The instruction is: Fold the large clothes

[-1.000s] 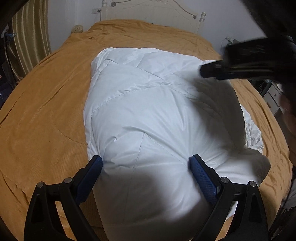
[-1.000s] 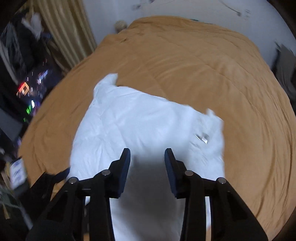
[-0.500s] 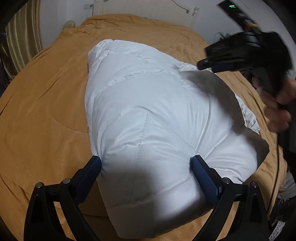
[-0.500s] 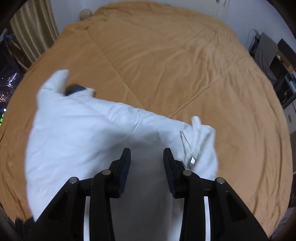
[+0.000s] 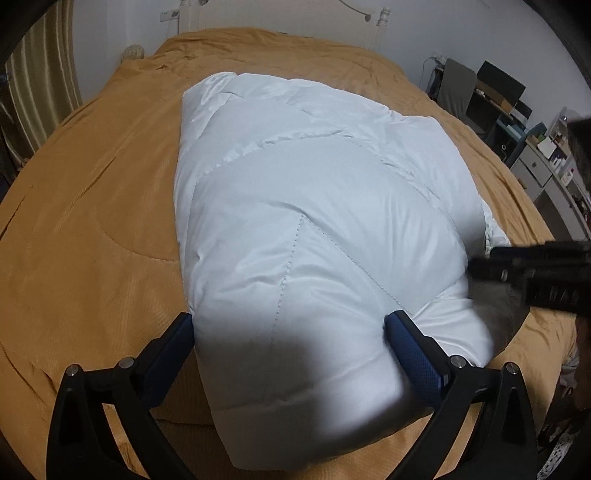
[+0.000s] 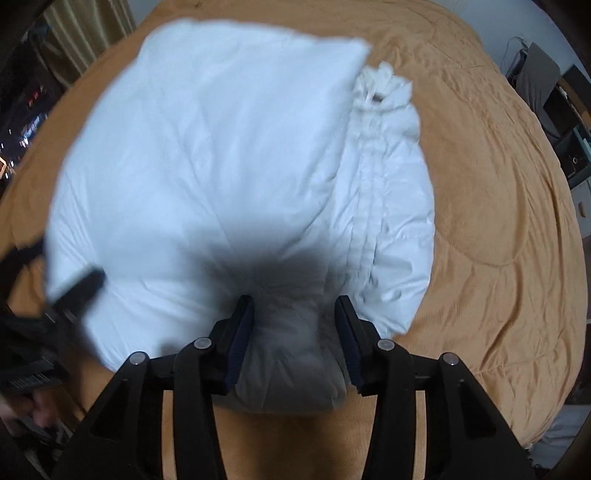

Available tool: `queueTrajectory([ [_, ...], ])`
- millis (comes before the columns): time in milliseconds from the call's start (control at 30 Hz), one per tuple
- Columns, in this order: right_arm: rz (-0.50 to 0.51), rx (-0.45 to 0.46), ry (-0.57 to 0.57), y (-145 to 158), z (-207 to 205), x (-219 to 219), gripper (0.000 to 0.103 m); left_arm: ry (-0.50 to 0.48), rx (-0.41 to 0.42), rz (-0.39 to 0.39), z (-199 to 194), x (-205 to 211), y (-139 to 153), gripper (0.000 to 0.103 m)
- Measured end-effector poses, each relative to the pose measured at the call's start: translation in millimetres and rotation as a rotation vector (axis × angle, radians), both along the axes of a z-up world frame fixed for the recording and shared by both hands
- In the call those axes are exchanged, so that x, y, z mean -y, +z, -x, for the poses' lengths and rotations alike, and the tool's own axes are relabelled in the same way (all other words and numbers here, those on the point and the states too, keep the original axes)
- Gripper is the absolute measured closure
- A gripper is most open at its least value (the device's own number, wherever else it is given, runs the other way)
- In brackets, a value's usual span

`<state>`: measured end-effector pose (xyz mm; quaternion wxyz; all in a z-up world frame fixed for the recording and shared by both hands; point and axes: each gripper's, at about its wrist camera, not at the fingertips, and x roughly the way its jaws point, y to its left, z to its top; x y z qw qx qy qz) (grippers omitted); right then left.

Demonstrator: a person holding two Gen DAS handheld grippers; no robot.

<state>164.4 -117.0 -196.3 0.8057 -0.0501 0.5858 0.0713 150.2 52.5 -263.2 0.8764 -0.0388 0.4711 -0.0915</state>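
Observation:
A white quilted puffer jacket [image 5: 314, 221] lies folded on an orange bedspread [image 5: 92, 221]. My left gripper [image 5: 290, 332] is open wide, its fingers pressed on either side of the jacket's near end. My right gripper [image 6: 293, 314] is partly closed with the jacket's [image 6: 207, 166] near edge bulging between its fingers; it also shows in the left wrist view [image 5: 524, 266] at the jacket's right side. A crumpled cuffed part [image 6: 384, 96] sticks out on the right.
The bed has a white headboard [image 5: 280, 14] at the far end. Curtains [image 5: 40, 74] hang on the left. A desk with boxes and drawers [image 5: 535, 147] stands on the right. The orange bedspread [image 6: 498, 221] stretches around the jacket.
The right gripper has come down from above the bed to the jacket's near right edge, and now has fabric between its fingers. The left gripper stays put at the jacket's end.

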Motion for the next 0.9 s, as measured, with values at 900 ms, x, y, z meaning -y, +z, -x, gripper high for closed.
queueTrajectory([
  [900, -0.033, 0.061, 0.057, -14.3, -37.9, -16.4, 0.051, -0.035, 0.041, 0.064, 15.0, -7.4, 15.1, 0.002],
])
